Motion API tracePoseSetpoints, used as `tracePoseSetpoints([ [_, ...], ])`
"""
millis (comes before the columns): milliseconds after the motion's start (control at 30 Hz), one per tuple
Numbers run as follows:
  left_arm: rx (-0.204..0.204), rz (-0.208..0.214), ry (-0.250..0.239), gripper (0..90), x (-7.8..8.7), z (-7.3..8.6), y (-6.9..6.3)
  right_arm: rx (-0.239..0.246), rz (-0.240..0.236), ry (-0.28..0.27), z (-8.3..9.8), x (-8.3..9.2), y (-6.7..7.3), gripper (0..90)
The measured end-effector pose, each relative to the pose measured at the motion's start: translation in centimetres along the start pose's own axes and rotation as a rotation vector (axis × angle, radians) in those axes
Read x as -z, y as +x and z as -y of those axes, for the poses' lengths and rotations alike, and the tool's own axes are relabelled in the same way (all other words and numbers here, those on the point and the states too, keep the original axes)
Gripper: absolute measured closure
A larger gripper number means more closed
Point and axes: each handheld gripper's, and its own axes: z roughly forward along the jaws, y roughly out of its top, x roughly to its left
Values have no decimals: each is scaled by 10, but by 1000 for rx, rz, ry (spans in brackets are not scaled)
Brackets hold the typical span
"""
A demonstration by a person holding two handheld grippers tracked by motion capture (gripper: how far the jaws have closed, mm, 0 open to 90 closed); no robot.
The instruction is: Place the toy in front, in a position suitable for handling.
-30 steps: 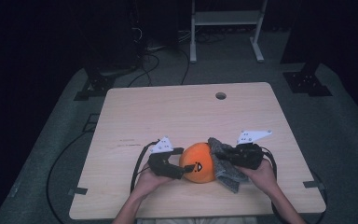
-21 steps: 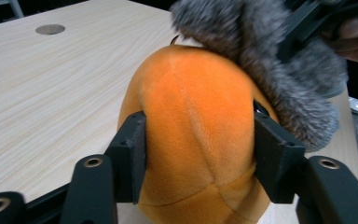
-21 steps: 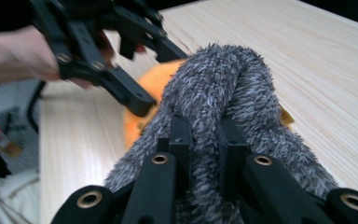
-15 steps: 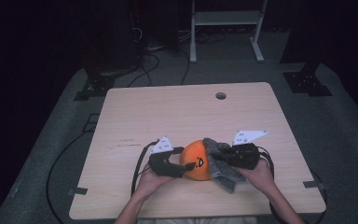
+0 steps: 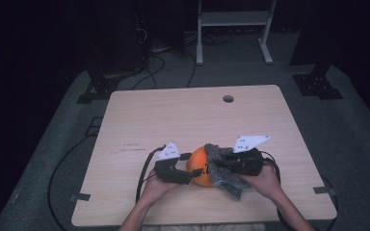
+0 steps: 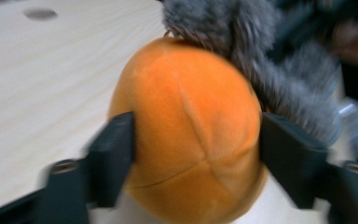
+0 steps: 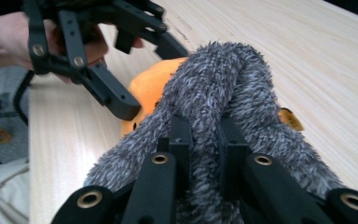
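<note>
Left gripper (image 5: 185,172) clamped on an orange ball (image 6: 186,130), one of the jaws on each flank, having just opened a touch while staying pressed against it. Right gripper (image 7: 204,140) pinched tight on a grey cloth (image 7: 223,88) draped over the ball from 3 o'clock. Ball at 6 o'clock on the worktop (image 5: 183,115), between both hands.

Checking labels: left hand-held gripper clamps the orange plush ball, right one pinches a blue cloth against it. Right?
Not quite: the cloth is grey and fluffy, not blue, as the right gripper view shows. The rest stands: the left hand-held gripper clamps the orange plush ball, and the right hand-held gripper pinches the cloth against it.
</note>
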Motion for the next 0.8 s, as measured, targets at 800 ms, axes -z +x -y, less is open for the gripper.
tracePoseSetpoints([
  [800,-92,-53,29,417,1,3,-2,-27,54,16,-4,1,-20,787],
])
